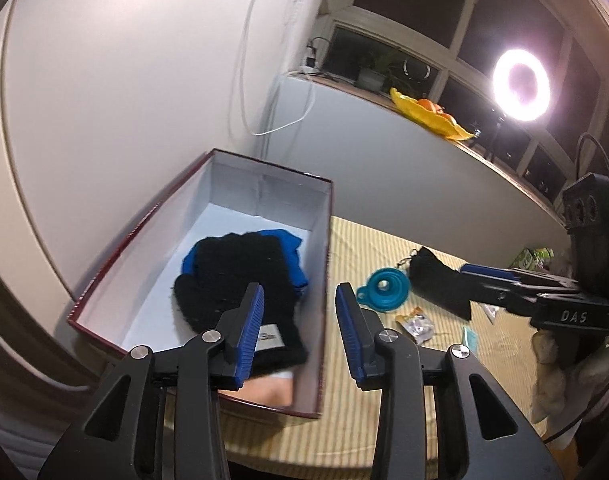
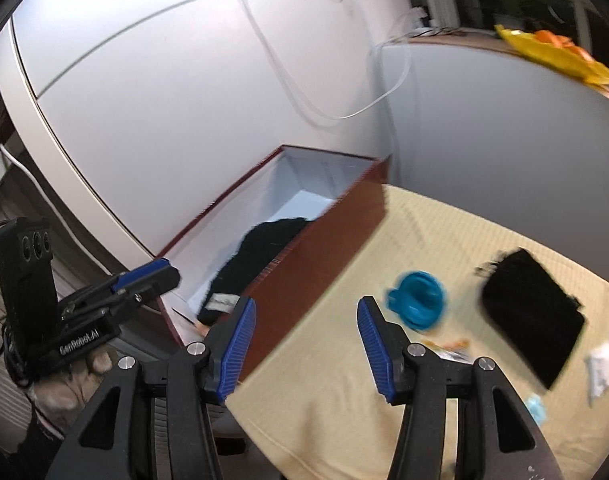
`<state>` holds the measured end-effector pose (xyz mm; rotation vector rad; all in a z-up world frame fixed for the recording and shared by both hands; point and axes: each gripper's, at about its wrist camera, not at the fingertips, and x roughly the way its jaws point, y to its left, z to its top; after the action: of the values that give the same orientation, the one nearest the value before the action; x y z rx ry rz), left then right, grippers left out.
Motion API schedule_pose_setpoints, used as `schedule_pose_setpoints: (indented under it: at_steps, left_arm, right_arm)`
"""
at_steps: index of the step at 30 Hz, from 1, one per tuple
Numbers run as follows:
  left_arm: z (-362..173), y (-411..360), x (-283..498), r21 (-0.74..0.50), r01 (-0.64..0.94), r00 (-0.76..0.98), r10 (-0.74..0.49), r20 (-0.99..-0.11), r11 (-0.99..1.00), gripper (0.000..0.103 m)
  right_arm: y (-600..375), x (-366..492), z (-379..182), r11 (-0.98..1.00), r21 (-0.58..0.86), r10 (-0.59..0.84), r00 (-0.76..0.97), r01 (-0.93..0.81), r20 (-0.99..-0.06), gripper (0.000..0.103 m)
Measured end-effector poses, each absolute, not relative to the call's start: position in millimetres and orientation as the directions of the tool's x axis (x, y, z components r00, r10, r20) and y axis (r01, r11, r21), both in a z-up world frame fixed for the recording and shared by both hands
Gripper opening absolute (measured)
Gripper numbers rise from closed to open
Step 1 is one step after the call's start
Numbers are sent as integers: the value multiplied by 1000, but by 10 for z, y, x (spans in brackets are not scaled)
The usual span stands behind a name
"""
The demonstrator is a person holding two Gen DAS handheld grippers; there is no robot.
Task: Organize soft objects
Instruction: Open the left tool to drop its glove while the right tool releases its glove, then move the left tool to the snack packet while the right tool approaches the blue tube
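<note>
— Jaws first: what do the two tools hold?

— Nothing. The left gripper (image 1: 300,320) stands parted with blue pads bare, and the right gripper (image 2: 306,344) is parted a little wider, also with nothing between its pads.

— And beyond the left one?

— The open box (image 1: 116,256), dark red outside and white inside, lies right past its fingers. A black knit glove (image 1: 240,280) lies inside the box on top of a blue cloth (image 1: 294,248). A white label shows at the glove's cuff, behind the left pad.

— Does the right wrist view give the same?

— Only partly. From there the box (image 2: 324,240) is seen from its long outer side, so the wall hides most of the contents; the glove (image 2: 256,256) shows, the blue cloth does not. That view is blurred. It does show the left gripper (image 2: 144,280) at the near corner of the box, with a light-gloved hand (image 2: 76,376) under it.

— What lies outside the box?

— On the yellow striped tablecloth (image 1: 344,420), beside the box's long wall, is a teal funnel (image 1: 378,286); farther from the box, a black pouch (image 1: 436,280), and some small packets near it. The left view shows the right gripper (image 1: 488,276) reaching in over the pouch; whether it touches, I cannot tell.

— Poses?

— Both point forward and downward, toward the box and the cloth beside it.
</note>
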<state>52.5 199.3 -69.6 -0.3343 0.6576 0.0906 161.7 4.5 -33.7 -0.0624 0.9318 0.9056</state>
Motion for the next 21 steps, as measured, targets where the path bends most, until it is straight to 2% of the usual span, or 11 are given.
schedule_pose_setpoints:
  at_steps: [7,12,17,19,21]
  left_arm:
    - [-632,1662,491,-285,-120,807,-74,-586,951,41]
    - [-671,1430,521,-301,-67,800,-129,-586,951,42]
    - [-763,1223,583,-310,-31,781,-170,-601,950,42]
    - [-819,1141,617,-311,-16,768,-188,-613,950,45]
    - [-872,1061,649,-312,-1,755,-204,-624,950,52]
  right_arm:
    - [-706,1600,-252,714,284,616,381,-640,-689,50]
    - [-1182,1541,-271,766,277,591,467,-580,-658,63]
    - [-1530,1422,-375,816,209,523,534,-539,-664,64]
    - [-1635,1394,-433,825,211,511,533,-524,-674,64]
    - [-1741,1376,-498,834,227,504,529,-503,-683,64]
